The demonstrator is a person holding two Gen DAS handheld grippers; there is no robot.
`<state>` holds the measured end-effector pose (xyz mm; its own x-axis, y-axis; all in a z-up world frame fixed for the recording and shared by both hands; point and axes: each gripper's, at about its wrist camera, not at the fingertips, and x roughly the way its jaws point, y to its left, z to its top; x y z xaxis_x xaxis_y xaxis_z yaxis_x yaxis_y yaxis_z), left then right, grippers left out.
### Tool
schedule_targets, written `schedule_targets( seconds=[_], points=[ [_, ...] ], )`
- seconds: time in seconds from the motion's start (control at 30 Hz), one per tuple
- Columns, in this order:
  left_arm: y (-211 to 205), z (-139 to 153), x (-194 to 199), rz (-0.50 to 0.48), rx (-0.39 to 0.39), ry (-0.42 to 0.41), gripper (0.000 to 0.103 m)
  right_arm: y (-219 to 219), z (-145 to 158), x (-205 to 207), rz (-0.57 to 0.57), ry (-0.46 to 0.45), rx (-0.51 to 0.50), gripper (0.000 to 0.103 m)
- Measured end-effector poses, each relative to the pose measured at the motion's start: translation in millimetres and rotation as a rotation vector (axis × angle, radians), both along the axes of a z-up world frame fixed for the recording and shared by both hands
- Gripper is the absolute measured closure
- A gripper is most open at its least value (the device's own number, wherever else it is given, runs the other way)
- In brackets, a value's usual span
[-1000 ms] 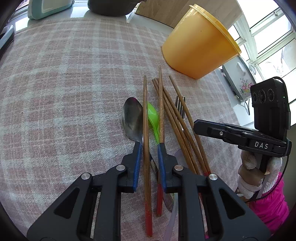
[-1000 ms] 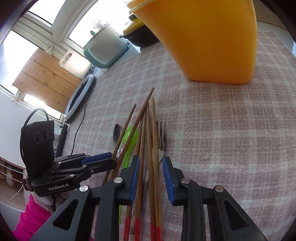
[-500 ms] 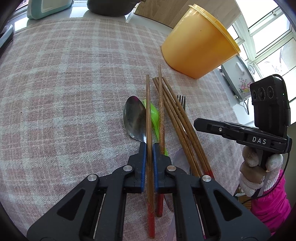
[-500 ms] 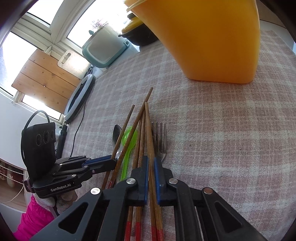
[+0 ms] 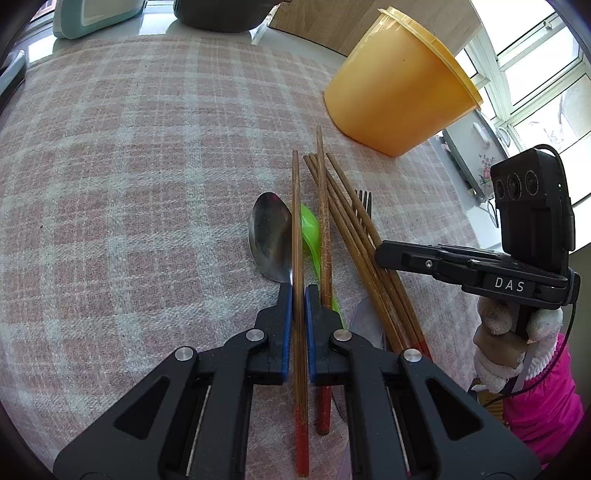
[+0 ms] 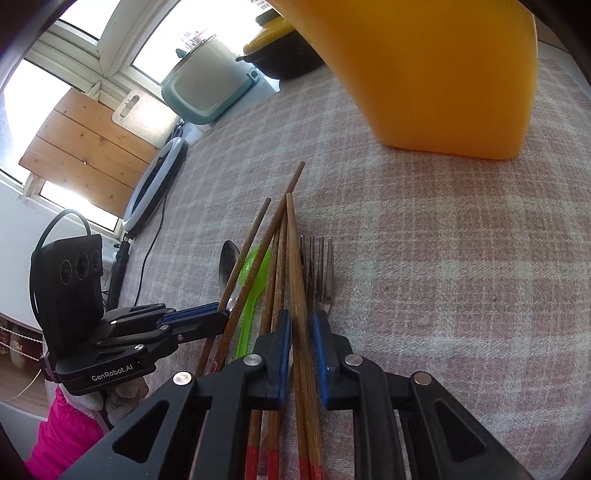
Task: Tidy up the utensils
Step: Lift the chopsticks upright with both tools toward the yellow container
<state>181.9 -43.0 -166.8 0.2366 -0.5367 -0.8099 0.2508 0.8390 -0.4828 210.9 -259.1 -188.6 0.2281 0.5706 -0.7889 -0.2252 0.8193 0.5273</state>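
Observation:
Wooden chopsticks with red ends lie in a loose pile on the checked cloth with a metal spoon, a green plastic spoon and a fork. My left gripper is shut on one chopstick just right of the metal spoon. My right gripper is shut on a pair of chopsticks next to the fork. The other chopsticks lie between the two grippers. An orange tub stands beyond the pile; it also shows in the right wrist view.
The pink checked cloth covers the table. At its far edge stand a teal appliance, a dark pot and a wooden board. A ring light lies at the cloth's edge.
Both grippers went from open to shut: the left closed on one chopstick, the right on a pair. The right gripper moved closer to the orange tub.

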Motion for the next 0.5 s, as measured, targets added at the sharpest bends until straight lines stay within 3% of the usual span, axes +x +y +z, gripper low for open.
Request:
schedule_targets(
  seconds=[0.27, 0.5],
  points=[
    [5.1, 4.4, -3.7, 0.011, -0.019, -0.011, 0.099, -11.1, 7.8, -3.8, -0.023, -0.017, -0.004, 0.099],
    [13.9, 26.2, -8.4, 0.02, -0.033, -0.062, 0.099, -13.7, 31.2, -16.1, -0.015, -0.089, -0.047, 0.099]
  ],
)
